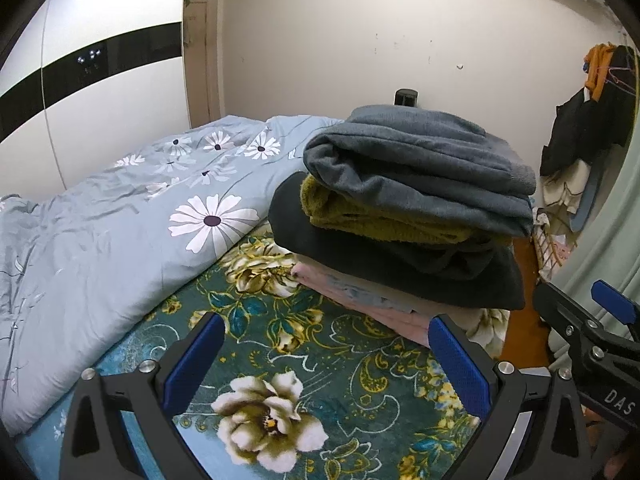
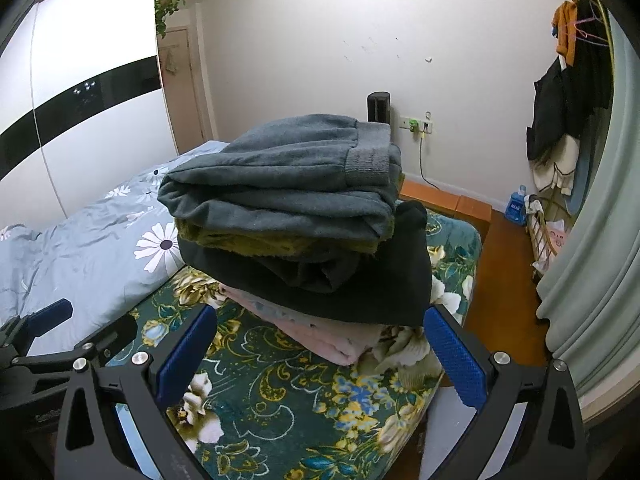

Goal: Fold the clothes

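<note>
A stack of folded clothes stands on the floral bedspread [image 1: 320, 360]. On top lies a grey-blue sweatshirt [image 1: 420, 168], under it a mustard garment [image 1: 372, 220], a black one [image 1: 400, 268] and a pink one [image 1: 360, 300] at the bottom. The stack also shows in the right wrist view, with the sweatshirt [image 2: 288, 184] on top. My left gripper [image 1: 326, 364] is open and empty, just in front of the stack. My right gripper [image 2: 320, 352] is open and empty, level with the pink garment [image 2: 332, 340]. The right gripper also shows at the left view's right edge [image 1: 592, 320].
A light blue daisy quilt [image 1: 120, 220] lies bunched on the left of the bed. White wardrobe doors [image 1: 100, 80] stand behind it. Clothes hang on a rack [image 2: 568, 100] at the right, by a green curtain [image 2: 600, 260]. The bed's edge drops to an orange floor [image 2: 504, 280].
</note>
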Motion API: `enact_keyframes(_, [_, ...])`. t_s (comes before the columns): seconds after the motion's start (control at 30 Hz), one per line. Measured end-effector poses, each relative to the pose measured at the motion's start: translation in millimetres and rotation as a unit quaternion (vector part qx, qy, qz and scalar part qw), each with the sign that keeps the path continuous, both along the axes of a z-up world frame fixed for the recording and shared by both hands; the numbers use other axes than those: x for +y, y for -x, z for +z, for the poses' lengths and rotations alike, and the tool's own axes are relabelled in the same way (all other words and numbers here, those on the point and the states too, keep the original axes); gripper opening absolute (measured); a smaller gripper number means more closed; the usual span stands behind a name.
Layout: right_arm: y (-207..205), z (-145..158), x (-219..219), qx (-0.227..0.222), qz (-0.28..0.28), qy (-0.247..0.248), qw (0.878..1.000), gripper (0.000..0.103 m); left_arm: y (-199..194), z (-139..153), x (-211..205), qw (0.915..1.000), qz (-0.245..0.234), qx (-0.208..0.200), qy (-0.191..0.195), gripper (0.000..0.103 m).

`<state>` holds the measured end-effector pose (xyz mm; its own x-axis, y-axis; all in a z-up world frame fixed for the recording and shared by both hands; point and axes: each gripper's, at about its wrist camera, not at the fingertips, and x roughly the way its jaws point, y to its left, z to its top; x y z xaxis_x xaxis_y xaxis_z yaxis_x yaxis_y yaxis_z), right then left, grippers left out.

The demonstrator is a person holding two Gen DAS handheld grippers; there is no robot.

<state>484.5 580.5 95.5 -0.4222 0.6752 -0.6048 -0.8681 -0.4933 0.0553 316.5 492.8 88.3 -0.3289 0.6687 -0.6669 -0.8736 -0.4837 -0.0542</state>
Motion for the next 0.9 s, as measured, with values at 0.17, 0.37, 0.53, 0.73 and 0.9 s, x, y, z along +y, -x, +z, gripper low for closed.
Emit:
enact_keyframes(0.17, [-1.4,-3.7,5.6,-0.001,-0.001,0.007,1.000,0.103,-2.4,-3.4,7.6,1.0000,0.003,-0.004,0.006,0.103])
enact_keyframes(0.37, [-2.9,-3.8,8.2,0.000,-0.003,0.009,1.000,0.103,-2.8,-4.0,14.1,0.9999,0.002,-0.008,0.009,0.103])
enact_keyframes(0.53, [-4.0,-0.8,9.6,0.000,-0.006,0.008,1.000,0.103,-4.2,-2.4,17.5,0.9999,0.001,-0.007,0.009,0.103])
enact_keyframes(0.73, [-5.0,3.1,10.7,-0.004,-0.005,0.006,1.000,0.103,-5.8,0.9,18.3,1.0000,0.000,-0.006,0.006,0.103])
enact_keyframes(0.9, [-7.8,6.3,10.3,-0.005,-0.007,0.005,1.000,0.103,-8.7,3.1,18.7,1.0000,-0.004,-0.006,0.006,0.103])
